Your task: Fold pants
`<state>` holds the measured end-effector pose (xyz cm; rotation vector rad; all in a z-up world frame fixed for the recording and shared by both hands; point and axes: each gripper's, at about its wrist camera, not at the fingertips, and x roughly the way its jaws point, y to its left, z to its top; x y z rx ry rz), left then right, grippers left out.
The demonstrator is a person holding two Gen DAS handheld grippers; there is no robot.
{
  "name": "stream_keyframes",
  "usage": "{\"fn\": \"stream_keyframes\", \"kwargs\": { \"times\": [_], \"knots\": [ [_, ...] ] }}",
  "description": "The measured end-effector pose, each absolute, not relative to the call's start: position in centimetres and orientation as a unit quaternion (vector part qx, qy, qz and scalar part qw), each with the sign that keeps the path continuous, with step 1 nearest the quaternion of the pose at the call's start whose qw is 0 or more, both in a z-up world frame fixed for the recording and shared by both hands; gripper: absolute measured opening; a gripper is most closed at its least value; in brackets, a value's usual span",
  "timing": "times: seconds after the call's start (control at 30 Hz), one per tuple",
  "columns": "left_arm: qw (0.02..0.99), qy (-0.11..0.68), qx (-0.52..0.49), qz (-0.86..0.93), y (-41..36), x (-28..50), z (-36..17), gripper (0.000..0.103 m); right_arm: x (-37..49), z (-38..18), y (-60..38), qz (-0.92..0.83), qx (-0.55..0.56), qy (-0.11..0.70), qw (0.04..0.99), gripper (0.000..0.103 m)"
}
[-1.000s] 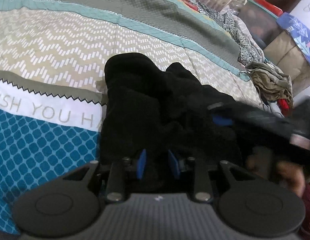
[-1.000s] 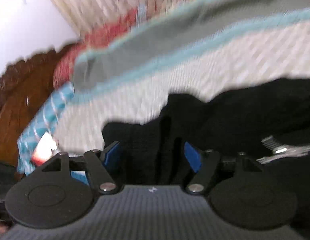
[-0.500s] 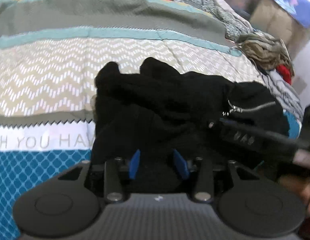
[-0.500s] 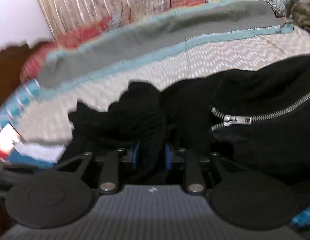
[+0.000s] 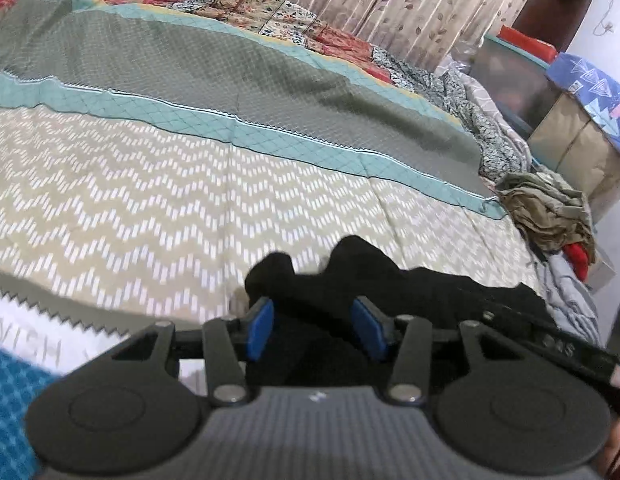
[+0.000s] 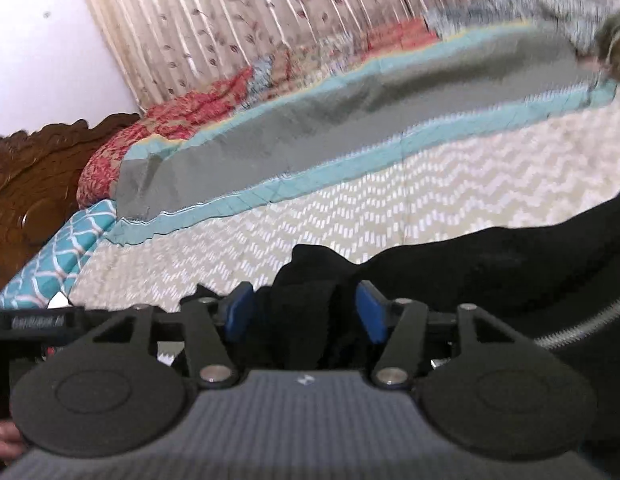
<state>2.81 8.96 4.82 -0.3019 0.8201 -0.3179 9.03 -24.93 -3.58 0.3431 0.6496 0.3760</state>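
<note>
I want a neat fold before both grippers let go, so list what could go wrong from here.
1. The bunched black pants lie in lumps on the zigzag-patterned bedspread. As the left gripper and right gripper open with cloth between their fingers, the bunch may slump unfolded.
2. The silver zipper beside the right gripper could snag a blue pad.
3. The olive clothes heap lies close by; spreading the pants could mix them.
</note>
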Motion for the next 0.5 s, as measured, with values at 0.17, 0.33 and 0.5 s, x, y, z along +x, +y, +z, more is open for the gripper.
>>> {"fn": "stream_keyframes", "kwargs": {
  "times": [0.17,0.33,0.5],
  "knots": [
    [0.87,0.446,-0.162,-0.137,8.3,8.2,1.9,0.042,10.4,-4.3,-24.1,0.175,0.178,0.334,0.909,0.01],
    [0.858,0.435,-0.247,-0.117,8.2,11.8,1.4,0.042,9.7,-4.7,-24.9,0.081,0.167,0.313,0.932,0.014],
    [0.865,0.409,-0.248,-0.154,8.5,10.2,3.6,0.048,6.4,-2.1,-25.6,0.105,0.16,0.27,0.944,0.035]
  ]
}}
